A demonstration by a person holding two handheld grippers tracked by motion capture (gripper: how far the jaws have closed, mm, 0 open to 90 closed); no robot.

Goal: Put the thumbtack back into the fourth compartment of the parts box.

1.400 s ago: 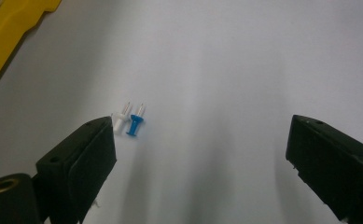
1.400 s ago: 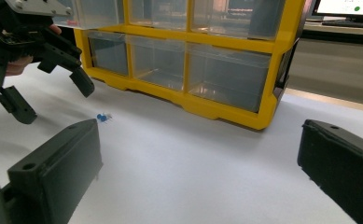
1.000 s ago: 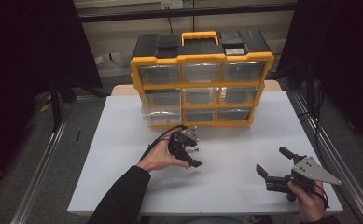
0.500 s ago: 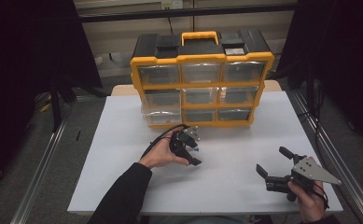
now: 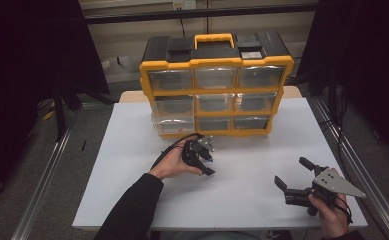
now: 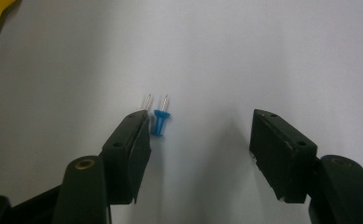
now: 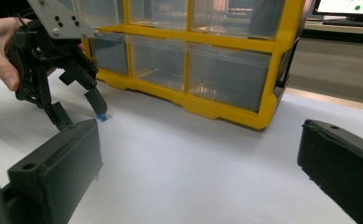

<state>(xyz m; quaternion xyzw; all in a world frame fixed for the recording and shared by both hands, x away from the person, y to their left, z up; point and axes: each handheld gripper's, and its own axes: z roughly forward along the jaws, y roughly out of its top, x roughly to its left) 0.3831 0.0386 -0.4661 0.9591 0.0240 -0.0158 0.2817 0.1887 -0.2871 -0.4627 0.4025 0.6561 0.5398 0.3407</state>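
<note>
R gripper (image 5: 291,174) at 5 o'clock, jaws wide apart, nothing btwn. L gripper (image 6: 200,135) mid-table, jaws apart over blue pushpin (image 6: 160,122); 2nd pin tip beside it. Organizer (image 5: 216,82) at 12: clear drawers, contents can't tell.
</note>
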